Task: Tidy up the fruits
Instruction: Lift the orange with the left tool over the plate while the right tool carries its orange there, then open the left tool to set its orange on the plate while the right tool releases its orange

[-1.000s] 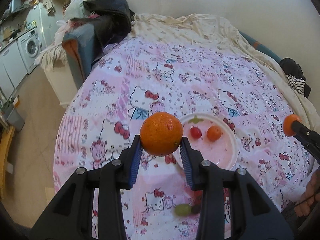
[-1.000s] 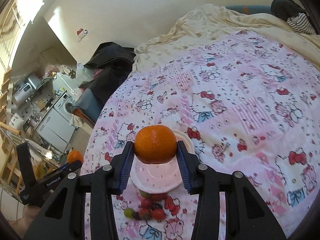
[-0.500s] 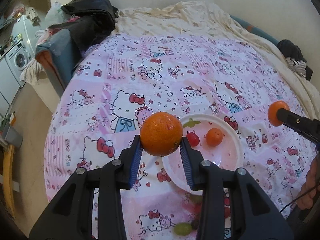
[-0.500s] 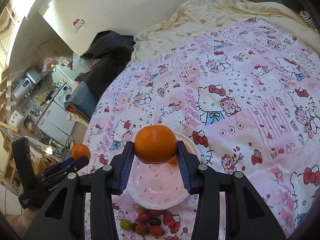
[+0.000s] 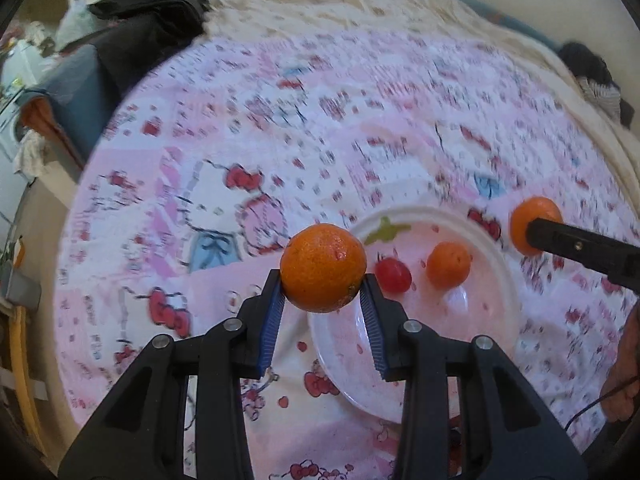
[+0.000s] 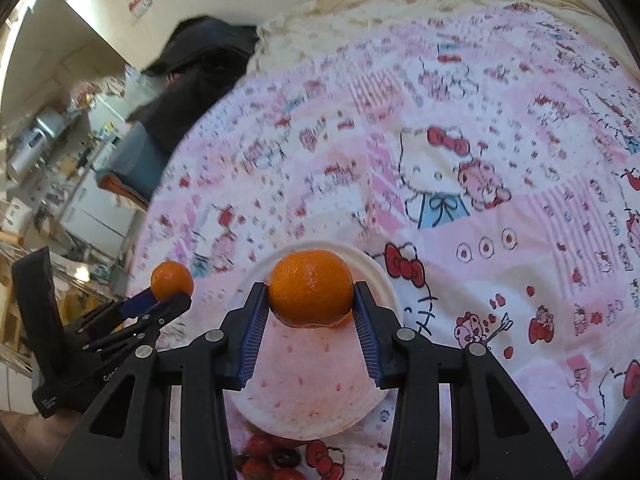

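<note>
My left gripper (image 5: pixel 322 280) is shut on an orange (image 5: pixel 323 268), held just left of a white plate (image 5: pixel 492 308) on the pink patterned bedspread. The plate holds a small orange (image 5: pixel 448 265) and a red cherry tomato (image 5: pixel 394 275). My right gripper (image 6: pixel 310 298) is shut on a second orange (image 6: pixel 310 288), held over the plate (image 6: pixel 304 392). In the left wrist view that second orange (image 5: pixel 534 224) and the right gripper's black finger (image 5: pixel 580 246) show just beyond the plate's right rim. In the right wrist view the left gripper's orange (image 6: pixel 172 280) shows left of the plate.
Several small red and dark fruits (image 6: pixel 276 460) lie on the bedspread just in front of the plate. A dark pile of clothes (image 5: pixel 148 8) sits at the bed's far left corner, a cream blanket (image 6: pixel 400 4) along the far side. A hand (image 5: pixel 624 368) shows at the right edge.
Both grippers have come down and closer to the plate, each still holding its orange. The plate looms larger, and the loose fruits in front of it have slid towards the bottom edge.
</note>
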Demonstrator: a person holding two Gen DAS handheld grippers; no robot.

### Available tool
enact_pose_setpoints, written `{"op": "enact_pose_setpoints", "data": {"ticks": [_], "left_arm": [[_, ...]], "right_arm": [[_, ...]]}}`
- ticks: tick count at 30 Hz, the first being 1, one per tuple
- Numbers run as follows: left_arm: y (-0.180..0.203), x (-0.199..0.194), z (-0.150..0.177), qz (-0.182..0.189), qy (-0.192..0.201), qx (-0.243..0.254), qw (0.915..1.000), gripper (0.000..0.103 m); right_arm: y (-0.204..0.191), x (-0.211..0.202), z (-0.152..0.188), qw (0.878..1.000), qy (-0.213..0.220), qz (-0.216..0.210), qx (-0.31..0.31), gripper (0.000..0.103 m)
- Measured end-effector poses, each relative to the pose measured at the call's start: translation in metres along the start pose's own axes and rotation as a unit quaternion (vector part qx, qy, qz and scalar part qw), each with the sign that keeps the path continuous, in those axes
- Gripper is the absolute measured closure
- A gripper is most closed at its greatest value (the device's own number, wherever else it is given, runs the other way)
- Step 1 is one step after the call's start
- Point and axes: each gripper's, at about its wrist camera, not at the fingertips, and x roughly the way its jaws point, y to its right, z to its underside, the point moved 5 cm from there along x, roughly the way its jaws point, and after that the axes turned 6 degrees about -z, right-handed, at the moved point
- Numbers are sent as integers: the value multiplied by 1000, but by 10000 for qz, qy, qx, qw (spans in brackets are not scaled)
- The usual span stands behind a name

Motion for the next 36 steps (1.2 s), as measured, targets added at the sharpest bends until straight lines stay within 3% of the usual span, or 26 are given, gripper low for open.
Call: {"op": "enact_pose_setpoints", "data": {"ticks": [3,6,16,26,36], "left_arm": [[2,15,4,-29,-160,11,9999,69],[2,26,7,-12,-257,8,9997,69],[4,40,11,92,-324,19,9994,68],[5,40,10,97,-336,58,9994,66],[6,40,11,119,-332,58,9994,66]], "right_arm": [[5,23,6,9990,-383,228,-74,58],[15,39,10,9977,-633,192,140,58],[39,52,21,9940,-900,337,515,58],[37,55,22,9944,-890,333,467,58],[28,54,22,9952,-866,60,444,58]]}}
